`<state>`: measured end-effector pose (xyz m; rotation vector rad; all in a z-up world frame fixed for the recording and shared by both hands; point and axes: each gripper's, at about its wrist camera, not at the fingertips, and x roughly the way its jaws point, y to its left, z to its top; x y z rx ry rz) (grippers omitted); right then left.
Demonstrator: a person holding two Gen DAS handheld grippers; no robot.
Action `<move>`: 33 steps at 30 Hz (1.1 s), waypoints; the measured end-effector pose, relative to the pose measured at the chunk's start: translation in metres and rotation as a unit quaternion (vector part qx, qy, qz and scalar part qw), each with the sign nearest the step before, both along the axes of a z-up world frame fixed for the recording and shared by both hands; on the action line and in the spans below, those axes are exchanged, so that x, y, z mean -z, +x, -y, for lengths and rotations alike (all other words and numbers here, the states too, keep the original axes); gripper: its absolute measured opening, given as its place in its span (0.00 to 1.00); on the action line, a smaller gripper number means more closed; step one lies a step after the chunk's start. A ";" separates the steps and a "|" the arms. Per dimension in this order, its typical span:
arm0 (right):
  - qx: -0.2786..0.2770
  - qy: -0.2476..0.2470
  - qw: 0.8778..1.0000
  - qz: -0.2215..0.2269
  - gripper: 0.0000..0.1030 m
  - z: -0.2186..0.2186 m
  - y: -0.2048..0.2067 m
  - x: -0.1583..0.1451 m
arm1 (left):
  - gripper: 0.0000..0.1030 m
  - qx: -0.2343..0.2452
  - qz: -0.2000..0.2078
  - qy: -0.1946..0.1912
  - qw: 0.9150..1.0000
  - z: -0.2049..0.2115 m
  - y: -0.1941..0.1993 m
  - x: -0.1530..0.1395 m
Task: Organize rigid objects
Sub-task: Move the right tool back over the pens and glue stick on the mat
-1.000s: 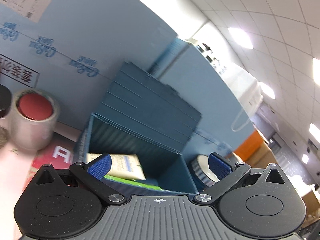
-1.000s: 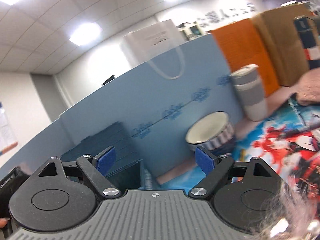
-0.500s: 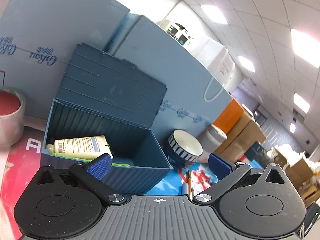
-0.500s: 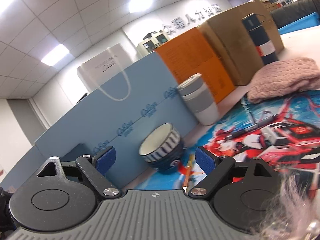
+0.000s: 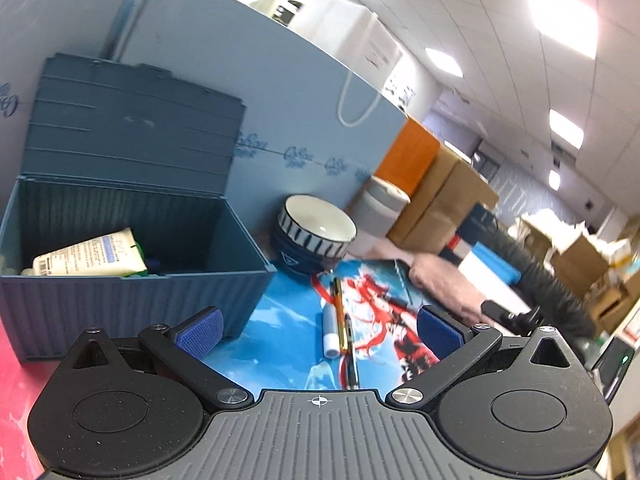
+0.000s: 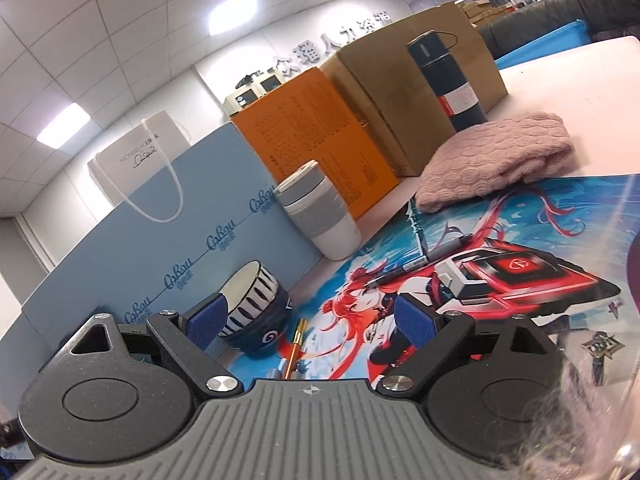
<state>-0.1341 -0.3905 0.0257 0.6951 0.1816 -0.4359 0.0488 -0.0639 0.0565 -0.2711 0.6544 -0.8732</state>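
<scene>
Left wrist: left gripper (image 5: 318,330) wide, empty, over printed blue anime desk mat (image 5: 288,332). Open ribbed blue plastic box (image 5: 132,292) at 9 o'clock, orange pen (image 5: 340,312) dead ahead.
Right wrist: right gripper (image 6: 310,322) opening, empty; striped ceramic bowl (image 6: 256,312) at 11 o'clock, grey-banded white cup (image 6: 320,216) at 12, cardboard boxes (image 6: 420,92) behind.

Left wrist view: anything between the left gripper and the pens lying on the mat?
Nothing visible. The left gripper is open and empty, and the orange pen and white tube lie on bare mat ahead. The blue storage box stands off to the left.
</scene>
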 end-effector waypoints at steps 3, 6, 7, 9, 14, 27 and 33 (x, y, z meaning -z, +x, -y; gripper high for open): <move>-0.008 0.005 1.000 0.003 0.88 0.002 -0.008 0.001 | 1.00 0.009 0.005 0.003 1.000 0.002 -0.006 0.002; -0.019 0.000 1.000 0.010 0.88 0.005 -0.024 -0.002 | 1.00 0.028 -0.010 0.005 1.000 0.007 -0.008 0.005; -0.021 -0.006 1.000 0.009 0.88 0.005 -0.032 -0.004 | 1.00 0.041 -0.019 -0.003 0.999 0.009 -0.007 0.005; -0.032 -0.029 0.999 -0.003 0.88 0.005 -0.046 -0.010 | 1.00 0.069 -0.029 -0.026 0.997 0.011 -0.007 0.005; -0.031 -0.140 0.987 -0.066 0.88 -0.002 -0.073 -0.019 | 1.00 0.038 -0.001 0.014 0.999 0.023 -0.017 -0.001; -0.057 -0.188 0.979 -0.056 0.95 0.011 -0.085 -0.016 | 1.00 0.032 0.022 0.076 0.996 0.096 -0.024 0.000; -0.076 -0.189 0.977 -0.062 1.00 0.029 -0.071 -0.007 | 1.00 0.016 0.030 0.108 0.994 0.124 -0.026 0.013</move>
